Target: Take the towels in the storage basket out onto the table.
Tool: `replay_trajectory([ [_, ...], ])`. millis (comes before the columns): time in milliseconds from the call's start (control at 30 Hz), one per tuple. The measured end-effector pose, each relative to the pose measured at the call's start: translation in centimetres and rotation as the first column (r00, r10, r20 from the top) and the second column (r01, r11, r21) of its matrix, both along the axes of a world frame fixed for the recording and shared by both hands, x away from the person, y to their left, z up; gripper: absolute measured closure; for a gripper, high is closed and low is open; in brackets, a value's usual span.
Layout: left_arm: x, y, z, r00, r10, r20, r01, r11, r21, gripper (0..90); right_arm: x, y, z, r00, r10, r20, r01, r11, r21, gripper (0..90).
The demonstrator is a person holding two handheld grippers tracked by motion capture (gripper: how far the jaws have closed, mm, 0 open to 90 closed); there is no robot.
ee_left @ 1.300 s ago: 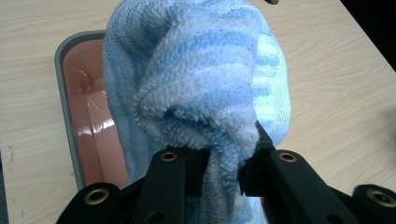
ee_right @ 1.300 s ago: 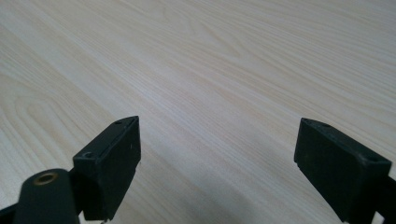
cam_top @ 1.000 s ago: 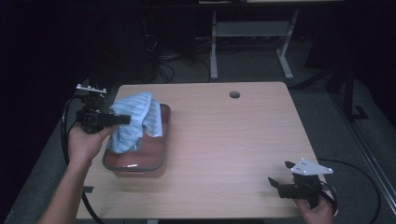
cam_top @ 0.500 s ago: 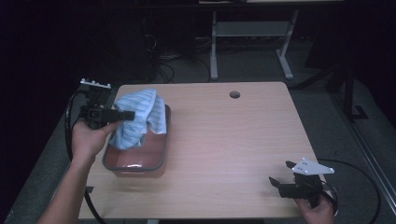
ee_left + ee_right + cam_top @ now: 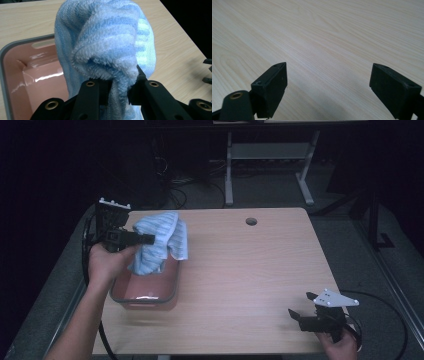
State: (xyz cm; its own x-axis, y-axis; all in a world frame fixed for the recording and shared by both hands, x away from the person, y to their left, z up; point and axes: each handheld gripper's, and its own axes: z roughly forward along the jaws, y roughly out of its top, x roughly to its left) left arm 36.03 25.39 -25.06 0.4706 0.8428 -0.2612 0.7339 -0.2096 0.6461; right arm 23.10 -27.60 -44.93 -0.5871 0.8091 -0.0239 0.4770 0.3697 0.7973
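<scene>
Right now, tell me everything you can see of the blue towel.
The blue towel is terry cloth, light blue with paler stripes, looped pile visible. It is bunched and folded, not spread. The left hand-held gripper is shut on a gathered fold, holding it above the far end of the pink bin. Its lower folds hang down toward the bin, with one flap draping past the bin's rim on the side of the open table. Whether it touches the rim I cannot tell.
</scene>
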Motion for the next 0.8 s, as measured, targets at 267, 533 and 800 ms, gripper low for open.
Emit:
replay_trajectory([
  [267,0.7,-1.7,0.1,0.9997,-0.023,-0.003,0.023,0.9997,-0.003,74.2,0.0,0.1,0.0,1.0,0.003,0.001,-0.003,1.0,-0.003,14.2],
  [533,1.2,-3.1,-0.1,0.9991,-0.043,-0.008,0.043,0.9991,-0.002,74.2,0.1,0.0,0.0,1.0,0.004,0.002,-0.004,1.0,0.001,14.2],
  [800,1.7,-4.4,-0.1,0.9982,-0.059,-0.012,0.059,0.9983,-0.004,74.2,0.1,0.2,0.0,0.9999,0.011,0.0,-0.011,0.9999,0.0,14.2],
])
